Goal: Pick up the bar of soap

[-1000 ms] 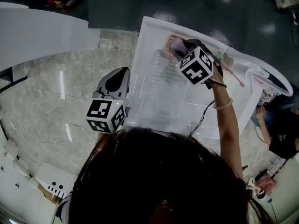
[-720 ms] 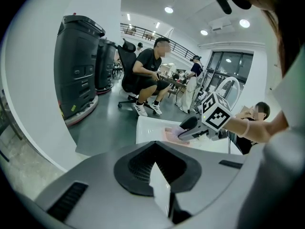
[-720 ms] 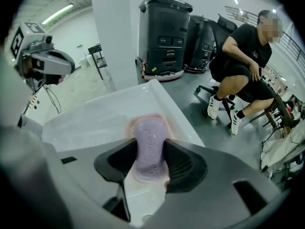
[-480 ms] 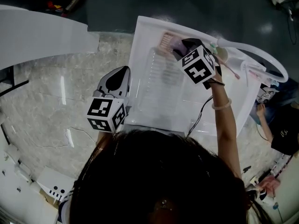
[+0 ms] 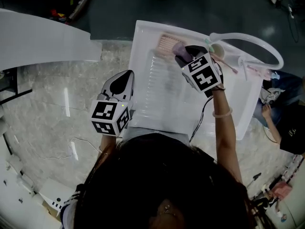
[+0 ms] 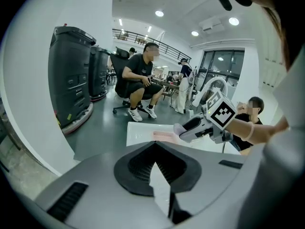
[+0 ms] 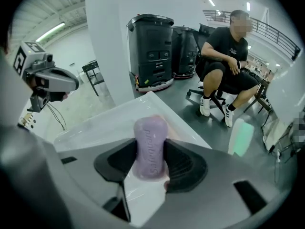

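Observation:
The bar of soap (image 7: 150, 147) is pale purple and rounded, standing upright between the black pads of my right gripper (image 7: 150, 165), which is shut on it. From the head view, the right gripper (image 5: 185, 56) holds the soap (image 5: 178, 48) over the far end of a white ribbed basin (image 5: 162, 99), just beside a pink ribbed thing (image 5: 164, 43). My left gripper (image 5: 122, 79) hangs at the basin's left edge, jaws together and holding nothing. In the left gripper view its pads (image 6: 143, 168) meet, and the soap (image 6: 179, 129) shows beyond them.
A white curved tube (image 5: 252, 39) arches over the basin's right end, next to a pale cup (image 5: 218, 50) and a pink stick (image 5: 229, 67). Grey marbled counter (image 5: 47, 104) lies to the left. A seated person (image 7: 224, 61) and black bins (image 7: 150, 51) are across the room.
The right gripper stays shut on the soap near the pink thing at the basin's far end. The head view has shifted slightly; the left gripper has barely moved.

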Demonstrator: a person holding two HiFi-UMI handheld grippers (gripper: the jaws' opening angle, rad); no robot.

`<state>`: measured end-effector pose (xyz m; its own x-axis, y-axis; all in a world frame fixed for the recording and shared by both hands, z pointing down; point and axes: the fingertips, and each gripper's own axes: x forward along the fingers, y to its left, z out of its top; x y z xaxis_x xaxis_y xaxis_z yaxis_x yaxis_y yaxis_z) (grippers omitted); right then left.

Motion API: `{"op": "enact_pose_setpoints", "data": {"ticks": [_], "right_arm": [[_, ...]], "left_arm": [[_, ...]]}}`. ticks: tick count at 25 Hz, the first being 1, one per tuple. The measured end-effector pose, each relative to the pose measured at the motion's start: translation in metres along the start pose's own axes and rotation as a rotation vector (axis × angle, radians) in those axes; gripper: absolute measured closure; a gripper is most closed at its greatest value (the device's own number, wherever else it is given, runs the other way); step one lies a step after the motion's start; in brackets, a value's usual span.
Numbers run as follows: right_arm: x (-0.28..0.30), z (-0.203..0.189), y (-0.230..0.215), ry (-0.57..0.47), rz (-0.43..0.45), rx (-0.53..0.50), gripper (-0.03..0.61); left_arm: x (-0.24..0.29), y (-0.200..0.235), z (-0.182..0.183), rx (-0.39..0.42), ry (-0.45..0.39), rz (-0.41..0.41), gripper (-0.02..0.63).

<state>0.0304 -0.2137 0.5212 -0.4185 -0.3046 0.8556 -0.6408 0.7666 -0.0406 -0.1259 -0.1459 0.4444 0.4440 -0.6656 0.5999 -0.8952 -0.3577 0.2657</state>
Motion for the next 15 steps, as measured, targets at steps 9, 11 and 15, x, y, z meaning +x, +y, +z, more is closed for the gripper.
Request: {"op": "enact_pose_setpoints", "data": {"ticks": [9,11,15], "right_arm": [[-0.043,0.006,0.007,-0.106,-0.018,0.060,0.390],[-0.052,0.009,0.008,-0.135,-0.032,0.062,0.390],[-0.071,0.010,0.020,-0.189,-0.035,0.094,0.390]], "left_arm": [[-0.013,-0.022,0.000,0.034,-0.013,-0.009,0.607],[-0.015,-0.028,0.003,0.046,-0.027,-0.015,0.607],[-0.024,-0.038,0.003,0.057,-0.041,-0.023,0.607]]}}
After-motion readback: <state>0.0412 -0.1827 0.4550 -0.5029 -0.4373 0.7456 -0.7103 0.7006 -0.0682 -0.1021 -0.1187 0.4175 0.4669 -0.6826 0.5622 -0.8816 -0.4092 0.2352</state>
